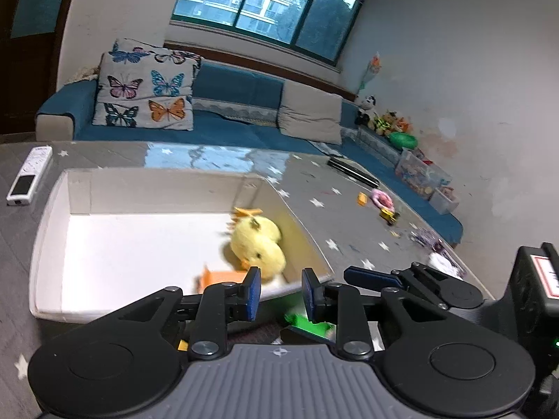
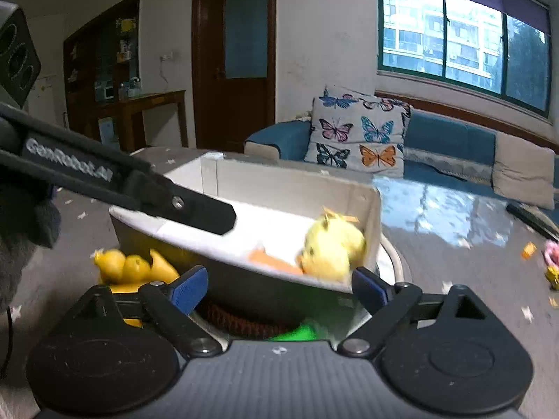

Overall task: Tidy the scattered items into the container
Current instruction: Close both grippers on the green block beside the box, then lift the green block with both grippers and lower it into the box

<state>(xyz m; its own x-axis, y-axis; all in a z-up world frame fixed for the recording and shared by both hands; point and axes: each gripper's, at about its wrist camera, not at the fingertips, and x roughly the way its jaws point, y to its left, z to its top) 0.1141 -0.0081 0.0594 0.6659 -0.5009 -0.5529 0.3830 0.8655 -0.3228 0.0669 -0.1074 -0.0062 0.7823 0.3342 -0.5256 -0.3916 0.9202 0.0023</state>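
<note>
The yellow plush duck (image 1: 258, 248) lies inside the white box (image 1: 52, 209), just ahead of the left claw (image 1: 281, 293), whose jaws stand released and empty. The right claw (image 2: 279, 288) is spread wide, also empty. Judging by this, the drop is done; next comes fetching the small toys (image 1: 382, 206) far right on the bench (image 1: 332, 181).

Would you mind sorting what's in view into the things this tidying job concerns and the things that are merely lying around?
Job: white box, yellow plush duck inside it, small scattered toys on the table, yellow pears.

Lying about: remote control, butterfly cushion, blue sofa.
</note>
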